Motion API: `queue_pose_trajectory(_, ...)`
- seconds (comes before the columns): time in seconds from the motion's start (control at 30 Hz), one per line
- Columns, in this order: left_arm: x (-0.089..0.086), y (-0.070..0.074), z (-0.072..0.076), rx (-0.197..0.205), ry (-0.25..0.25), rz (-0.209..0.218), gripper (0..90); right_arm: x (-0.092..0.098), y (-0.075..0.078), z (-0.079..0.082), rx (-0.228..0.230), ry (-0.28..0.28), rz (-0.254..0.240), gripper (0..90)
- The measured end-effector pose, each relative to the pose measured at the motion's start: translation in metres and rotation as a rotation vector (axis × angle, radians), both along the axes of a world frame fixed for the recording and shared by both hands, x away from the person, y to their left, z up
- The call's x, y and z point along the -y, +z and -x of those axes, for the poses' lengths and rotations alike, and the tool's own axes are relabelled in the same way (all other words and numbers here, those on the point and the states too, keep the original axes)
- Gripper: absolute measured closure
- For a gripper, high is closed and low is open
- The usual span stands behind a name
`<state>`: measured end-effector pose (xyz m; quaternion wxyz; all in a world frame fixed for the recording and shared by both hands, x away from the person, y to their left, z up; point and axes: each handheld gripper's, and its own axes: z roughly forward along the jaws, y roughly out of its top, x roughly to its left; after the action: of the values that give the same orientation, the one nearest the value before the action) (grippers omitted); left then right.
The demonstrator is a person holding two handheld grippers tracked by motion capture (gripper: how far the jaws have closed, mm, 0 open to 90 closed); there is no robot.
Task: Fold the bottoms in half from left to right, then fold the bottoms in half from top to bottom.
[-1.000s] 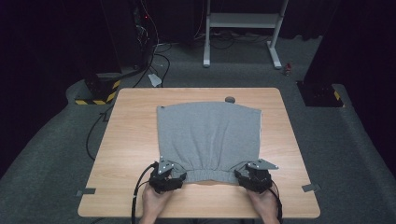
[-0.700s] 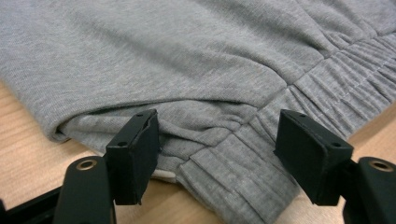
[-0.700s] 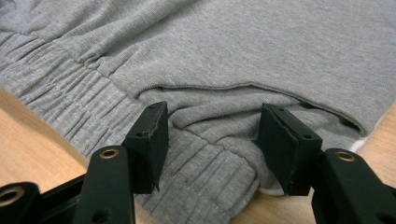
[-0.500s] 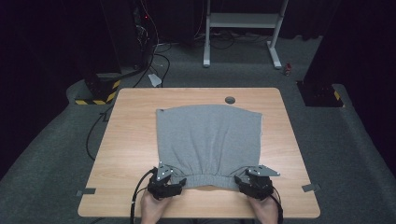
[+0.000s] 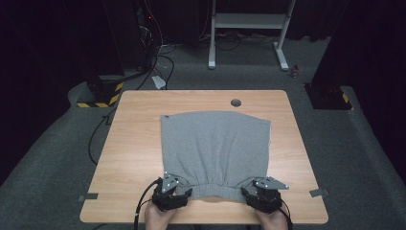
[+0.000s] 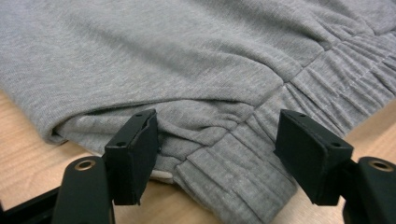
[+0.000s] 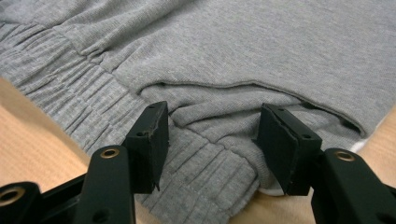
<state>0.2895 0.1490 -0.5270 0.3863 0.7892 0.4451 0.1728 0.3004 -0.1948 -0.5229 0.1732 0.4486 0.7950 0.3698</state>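
My left tool (image 5: 173, 190) sits at the near left corner of the grey knitted garment with a gathered elastic waistband (image 5: 215, 148), jaws apart around the bunched band, gripping nothing. My right tool (image 5: 261, 192) is at the near right corner, its jaws likewise spread with folded cloth between them and not pinched. The garment lies flat on the light wooden worktop (image 5: 134, 139), waistband along the near edge.

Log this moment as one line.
shorts: flat on table | left gripper: open at waistband corner | right gripper: open at other corner
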Motion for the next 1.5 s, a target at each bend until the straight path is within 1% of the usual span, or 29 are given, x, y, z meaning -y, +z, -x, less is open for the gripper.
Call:
queue_pose_trajectory(0.07, 0.0, 0.0, 0.002, 0.005, -0.002, -0.007, 30.2, 0.001, 0.0, 0.003, -0.004, 0.002, 0.002, 43.3)
queue_pose_trajectory(0.13, 0.001, 0.0, 0.005, 0.003, -0.005, -0.004, 30.2, 0.002, 0.001, 0.005, -0.011, 0.001, 0.003, 43.3)
queue_pose_trajectory(0.2, 0.001, -0.001, 0.009, 0.014, -0.011, 0.003, 30.2, 0.003, 0.001, 0.008, -0.012, 0.001, 0.003, 43.3)
queue_pose_trajectory(0.27, 0.001, -0.001, 0.01, 0.015, -0.015, 0.002, 30.2, 0.004, 0.001, 0.009, -0.015, 0.002, 0.001, 43.3)
queue_pose_trajectory(0.3, 0.001, 0.0, 0.011, 0.006, -0.018, 0.003, 30.2, 0.005, 0.001, 0.009, -0.013, 0.009, 0.002, 43.3)
queue_pose_trajectory(0.33, 0.001, 0.001, 0.01, -0.007, -0.024, -0.001, 30.2, 0.006, 0.003, 0.009, -0.033, 0.01, -0.004, 43.3)
queue_pose_trajectory(0.37, 0.001, 0.001, 0.01, -0.007, -0.024, -0.001, 30.2, 0.006, 0.003, 0.008, -0.034, 0.015, 0.0, 43.3)
queue_pose_trajectory(0.4, 0.0, 0.002, 0.009, -0.019, -0.027, -0.002, 30.1, 0.006, 0.004, 0.007, -0.039, 0.022, 0.006, 43.6)
queue_pose_trajectory(0.47, -0.003, 0.005, 0.005, -0.035, -0.032, 0.006, 29.9, 0.005, 0.007, 0.007, -0.017, 0.038, 0.011, 44.5)
queue_pose_trajectory(0.57, -0.007, 0.01, 0.001, -0.048, -0.024, 0.039, 29.2, 0.003, 0.01, 0.008, 0.005, 0.048, -0.01, 44.3)
queue_pose_trajectory(0.63, -0.009, 0.015, -0.002, -0.035, -0.021, 0.043, 29.0, -0.001, 0.014, 0.007, 0.005, 0.067, -0.029, 43.4)
queue_pose_trajectory(0.67, -0.01, 0.017, -0.004, -0.028, -0.021, 0.035, 29.5, -0.005, 0.017, 0.006, 0.018, 0.081, -0.036, 43.1)
queue_pose_trajectory(0.7, -0.012, 0.019, -0.007, -0.022, -0.028, 0.027, 31.2, -0.007, 0.018, 0.005, 0.022, 0.091, -0.039, 43.0)
queue_pose_trajectory(0.73, -0.013, 0.021, -0.01, -0.023, -0.031, 0.024, 35.4, -0.012, 0.019, 0.002, 0.029, 0.109, -0.045, 42.7)
queue_pose_trajectory(0.8, -0.015, 0.024, -0.017, -0.025, -0.033, 0.023, 36.4, -0.02, 0.021, -0.003, 0.017, 0.132, -0.056, 42.7)
queue_pose_trajectory(0.87, -0.018, 0.027, -0.024, -0.027, -0.022, 0.013, 36.8, -0.029, 0.022, -0.006, 0.014, 0.159, -0.062, 43.1)
queue_pose_trajectory(0.9, -0.02, 0.028, -0.029, -0.037, -0.004, 0.014, 36.5, -0.033, 0.022, -0.007, 0.015, 0.169, -0.065, 43.4)
queue_pose_trajectory(0.93, -0.022, 0.029, -0.032, -0.049, 0.001, 0.023, 35.7, -0.039, 0.023, -0.009, 0.017, 0.183, -0.065, 43.7)
queue_pose_trajectory(0.97, -0.025, 0.029, -0.038, -0.07, 0.014, 0.045, 35.2, -0.043, 0.023, -0.01, 0.015, 0.19, -0.067, 43.9)
queue_pose_trajectory(1.0, -0.027, 0.03, -0.042, -0.078, 0.017, 0.056, 34.8, -0.049, 0.023, -0.012, 0.016, 0.206, -0.069, 44.1)
queue_pose_trajectory(1.03, -0.031, 0.03, -0.047, -0.089, 0.034, 0.071, 34.4, -0.052, 0.023, -0.012, 0.014, 0.213, -0.071, 44.2)
queue_pose_trajectory(1.13, -0.036, 0.032, -0.058, -0.091, 0.062, 0.053, 33.2, -0.069, 0.022, -0.016, 0.013, 0.251, -0.068, 44.6)
queue_pose_trajectory(1.17, -0.039, 0.032, -0.063, -0.092, 0.072, 0.038, 33.2, -0.073, 0.022, -0.017, 0.013, 0.26, -0.066, 44.8)
queue_pose_trajectory(1.23, -0.043, 0.033, -0.072, -0.104, 0.088, 0.022, 32.1, -0.085, 0.02, -0.018, 0.015, 0.284, -0.065, 45.0)
queue_pose_trajectory(1.3, -0.047, 0.034, -0.081, -0.113, 0.115, 0.015, 32.0, -0.095, 0.018, -0.018, 0.018, 0.303, -0.061, 45.5)
queue_pose_trajectory(1.37, -0.052, 0.034, -0.09, -0.113, 0.138, 0.009, 32.0, -0.104, 0.017, -0.018, 0.021, 0.323, -0.051, 45.6)
queue_pose_trajectory(1.43, -0.056, 0.034, -0.098, -0.12, 0.164, 0.019, 32.3, -0.114, 0.016, -0.018, 0.026, 0.344, -0.04, 45.7)
queue_pose_trajectory(1.47, -0.058, 0.034, -0.102, -0.124, 0.174, 0.017, 32.3, -0.12, 0.016, -0.018, 0.03, 0.353, -0.036, 45.7)
queue_pose_trajectory(1.5, -0.06, 0.034, -0.108, -0.127, 0.187, 0.006, 32.2, -0.124, 0.016, -0.018, 0.033, 0.361, -0.037, 45.7)
